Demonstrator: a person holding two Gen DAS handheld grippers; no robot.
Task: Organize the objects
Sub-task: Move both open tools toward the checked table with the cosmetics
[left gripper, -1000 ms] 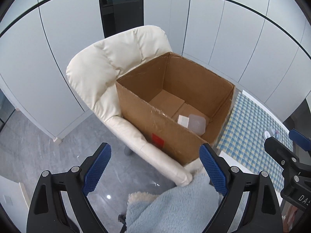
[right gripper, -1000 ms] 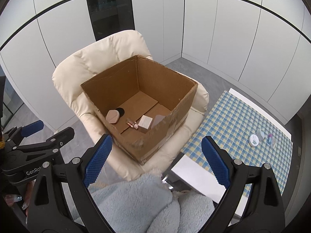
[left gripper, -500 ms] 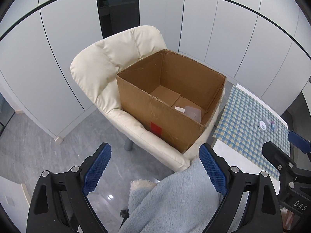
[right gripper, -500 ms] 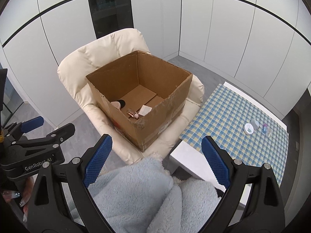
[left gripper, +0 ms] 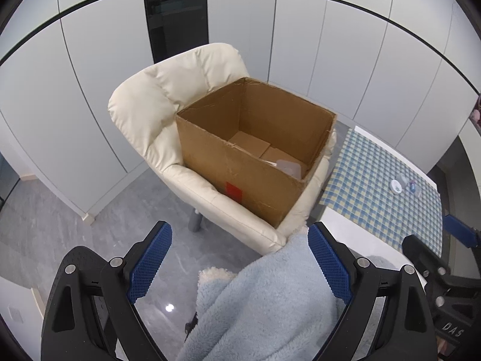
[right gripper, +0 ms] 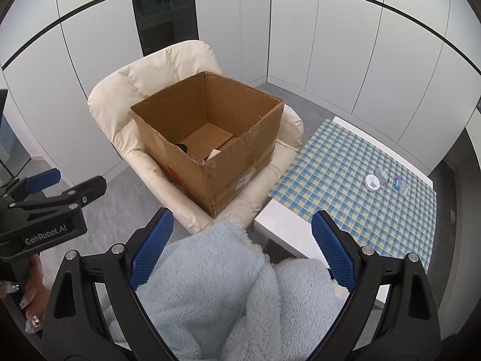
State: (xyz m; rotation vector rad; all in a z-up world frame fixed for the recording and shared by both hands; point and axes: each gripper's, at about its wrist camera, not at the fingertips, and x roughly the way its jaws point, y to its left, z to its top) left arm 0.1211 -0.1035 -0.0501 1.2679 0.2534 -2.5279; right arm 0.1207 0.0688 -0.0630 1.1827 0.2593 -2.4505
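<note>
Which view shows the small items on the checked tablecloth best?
Right wrist: the white round lid and small pieces beside it sit unobstructed. Left wrist shows the same lid smaller, near the frame edge.

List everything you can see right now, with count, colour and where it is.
Open cardboard box: one, brown, on the armchair seat.
Padded armchair: one, cream, on grey floor.
Checked tablecloth: one, blue and yellow, on a white table, right of the armchair.
Round white lid or jar: one, on the tablecloth; small unclear items beside it.
Translucent plastic container: one, inside the box.
Fluffy garment: pale blue, the person's, bottom of both views.
Left gripper: black, blue pads, open.
Right gripper: same, open.
</note>
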